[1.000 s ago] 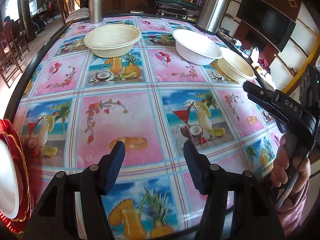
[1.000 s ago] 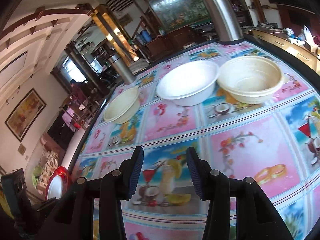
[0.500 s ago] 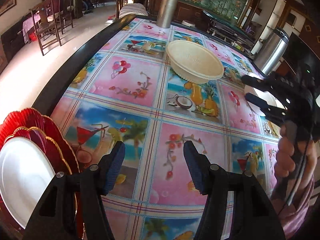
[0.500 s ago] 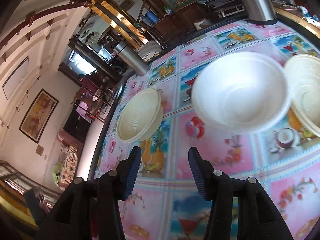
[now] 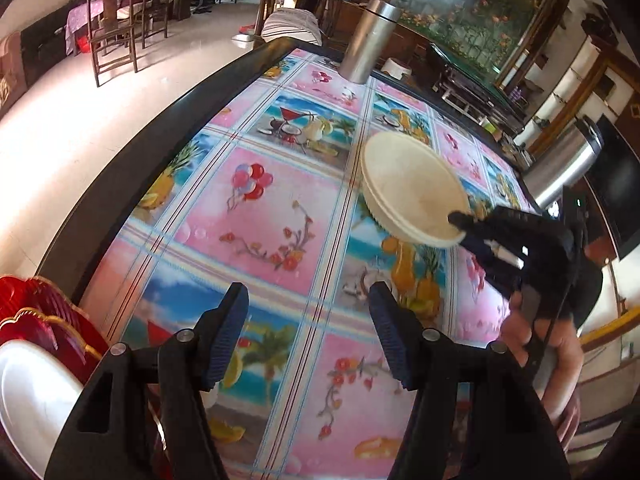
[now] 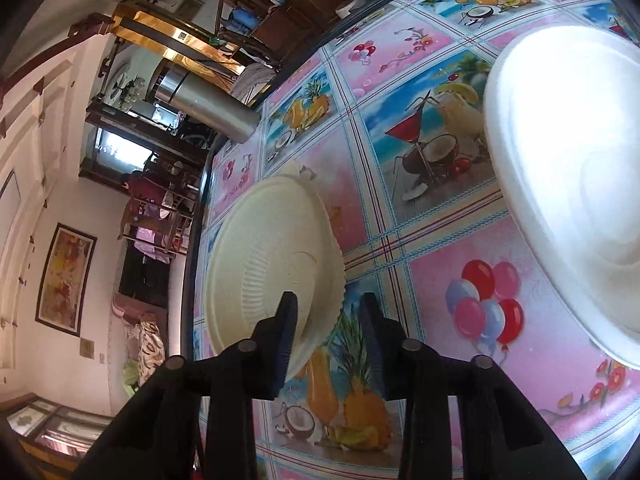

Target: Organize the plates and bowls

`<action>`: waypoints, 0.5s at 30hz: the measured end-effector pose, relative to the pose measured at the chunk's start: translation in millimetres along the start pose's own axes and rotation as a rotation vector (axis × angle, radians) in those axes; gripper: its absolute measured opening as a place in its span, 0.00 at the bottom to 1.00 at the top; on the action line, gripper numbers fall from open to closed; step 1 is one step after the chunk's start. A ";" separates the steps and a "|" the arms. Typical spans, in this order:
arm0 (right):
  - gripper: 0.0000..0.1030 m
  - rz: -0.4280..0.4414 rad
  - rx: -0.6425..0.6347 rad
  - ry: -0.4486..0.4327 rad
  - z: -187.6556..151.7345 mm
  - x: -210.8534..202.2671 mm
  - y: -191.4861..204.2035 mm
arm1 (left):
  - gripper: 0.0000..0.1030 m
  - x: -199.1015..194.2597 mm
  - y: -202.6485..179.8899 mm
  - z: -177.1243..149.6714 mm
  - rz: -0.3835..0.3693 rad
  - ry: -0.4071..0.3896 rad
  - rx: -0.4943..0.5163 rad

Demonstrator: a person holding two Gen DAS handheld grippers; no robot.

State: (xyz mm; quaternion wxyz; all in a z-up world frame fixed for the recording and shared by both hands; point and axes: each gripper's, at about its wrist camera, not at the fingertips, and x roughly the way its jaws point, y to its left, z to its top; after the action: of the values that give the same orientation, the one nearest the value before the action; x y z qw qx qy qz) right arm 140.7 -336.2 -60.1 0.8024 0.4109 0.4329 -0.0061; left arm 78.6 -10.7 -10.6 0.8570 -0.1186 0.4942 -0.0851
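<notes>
A cream ribbed bowl (image 5: 412,196) sits on the colourful tablecloth; it also shows in the right wrist view (image 6: 272,268). My right gripper (image 6: 326,320) is open, its jaws straddling the bowl's near rim, one finger inside and one outside. In the left wrist view the right gripper (image 5: 466,230) reaches the bowl's rim. My left gripper (image 5: 308,332) is open and empty above the table near its front. A white bowl (image 6: 568,184) sits to the right. A white plate (image 5: 32,404) lies on red plates (image 5: 44,316) at the left.
A steel flask (image 5: 368,46) stands at the table's far edge, and a larger steel thermos (image 5: 564,168) stands at the right. The table's dark edge (image 5: 132,168) runs along the left, with floor and chairs (image 5: 116,28) beyond.
My right gripper has moved forward to the cream bowl and now straddles its rim. My left gripper has swung left, bringing the plates and table edge more into view.
</notes>
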 end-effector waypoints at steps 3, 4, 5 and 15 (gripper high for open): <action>0.11 0.002 0.038 -0.012 5.7 1.2 -3.0 | 0.61 22.7 -2.8 34.1 -0.017 0.042 -0.087; 0.10 0.003 0.038 -0.013 6.8 1.3 -3.6 | 0.61 29.7 -5.3 45.1 0.004 0.045 -0.099; 0.10 0.010 0.037 -0.014 7.1 0.7 -4.5 | 0.61 35.3 -8.6 55.2 0.022 0.043 -0.101; 0.09 0.040 0.023 -0.009 13.0 -7.6 -9.1 | 0.61 85.8 -22.1 89.4 0.127 0.180 -0.033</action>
State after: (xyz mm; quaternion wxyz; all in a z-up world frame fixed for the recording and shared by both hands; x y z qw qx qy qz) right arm 141.5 -353.4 -57.0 0.7994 0.4287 0.4210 0.0029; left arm 198.2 -43.8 -32.0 0.8108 -0.0928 0.5770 -0.0326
